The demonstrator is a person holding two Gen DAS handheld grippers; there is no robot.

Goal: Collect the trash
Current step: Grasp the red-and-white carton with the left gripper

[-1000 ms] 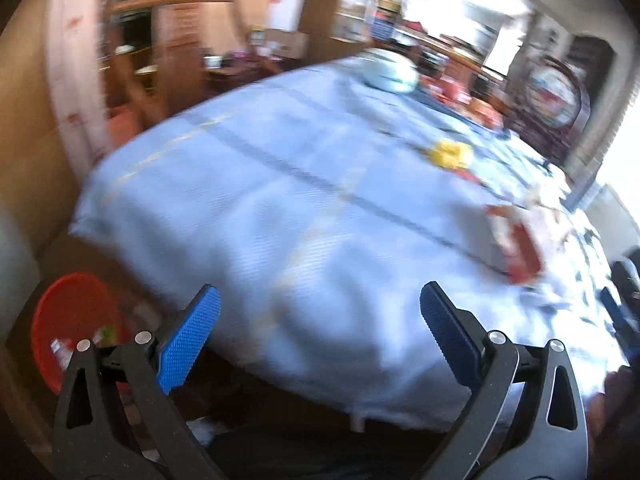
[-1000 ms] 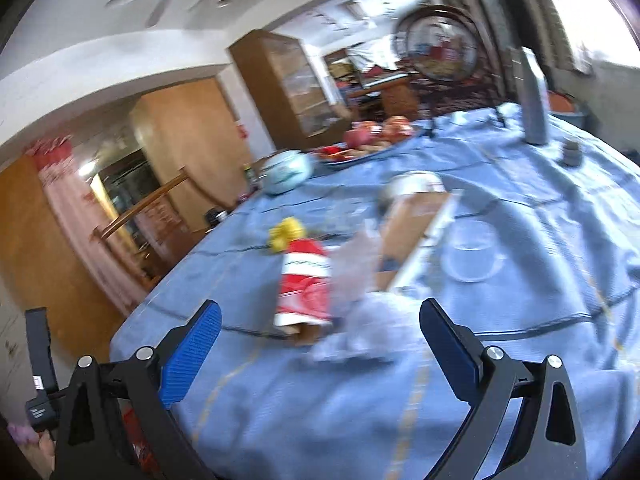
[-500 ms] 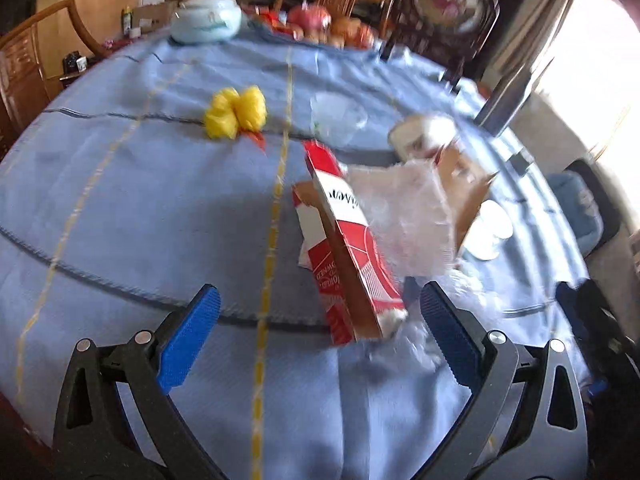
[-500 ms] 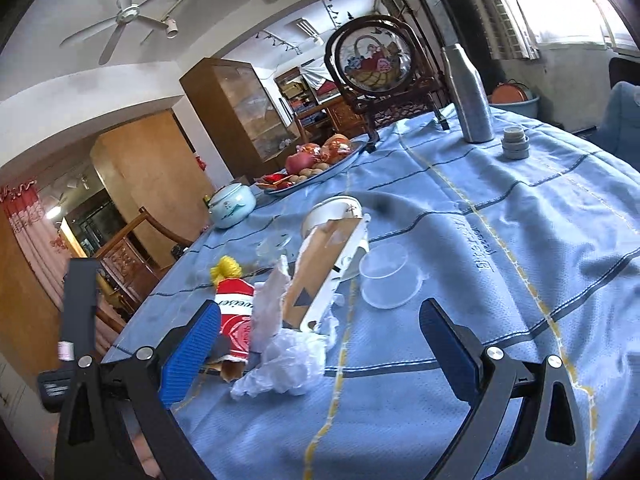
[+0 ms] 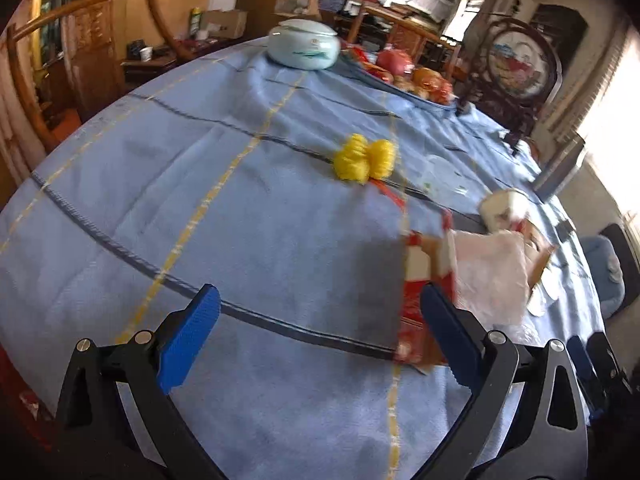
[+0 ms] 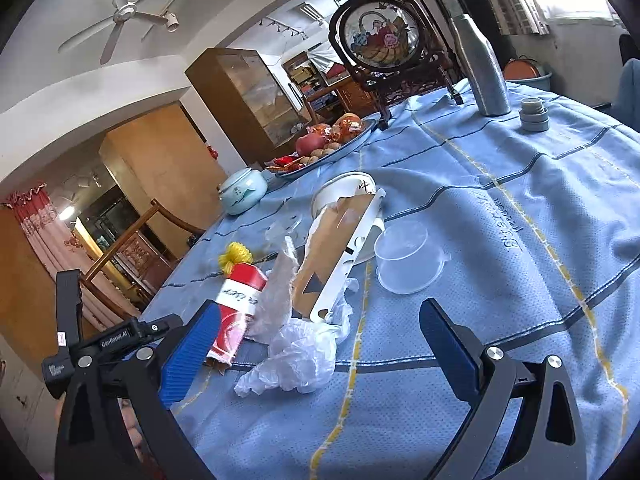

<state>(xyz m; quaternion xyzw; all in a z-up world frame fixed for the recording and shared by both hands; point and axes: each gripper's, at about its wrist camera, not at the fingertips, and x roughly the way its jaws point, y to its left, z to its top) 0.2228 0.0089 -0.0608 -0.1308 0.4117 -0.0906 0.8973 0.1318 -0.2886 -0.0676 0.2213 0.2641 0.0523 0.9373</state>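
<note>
Trash lies in a heap on the blue tablecloth (image 6: 500,240). A red and white carton (image 6: 236,312) lies flat; it also shows in the left wrist view (image 5: 416,300). Crumpled clear plastic (image 6: 296,356) lies in front of a torn brown cardboard box (image 6: 340,252). A clear plastic tub (image 6: 408,256) and a white paper bowl (image 6: 344,192) lie beside it. A yellow tassel (image 5: 364,160) lies further back. My left gripper (image 5: 316,336) is open and empty, just left of the carton. My right gripper (image 6: 316,340) is open and empty, just short of the plastic.
A pale teapot-like jar (image 5: 304,44), a fruit plate (image 6: 324,148), a steel bottle (image 6: 480,68), a small grey lid (image 6: 532,114) and a framed round screen (image 6: 380,40) stand at the table's far side. Wooden chairs (image 5: 80,52) stand around the table.
The left gripper swung up from the floor and red bin onto the table, then shifted left of the carton. The right gripper moved closer to the trash heap. Both stayed open.
</note>
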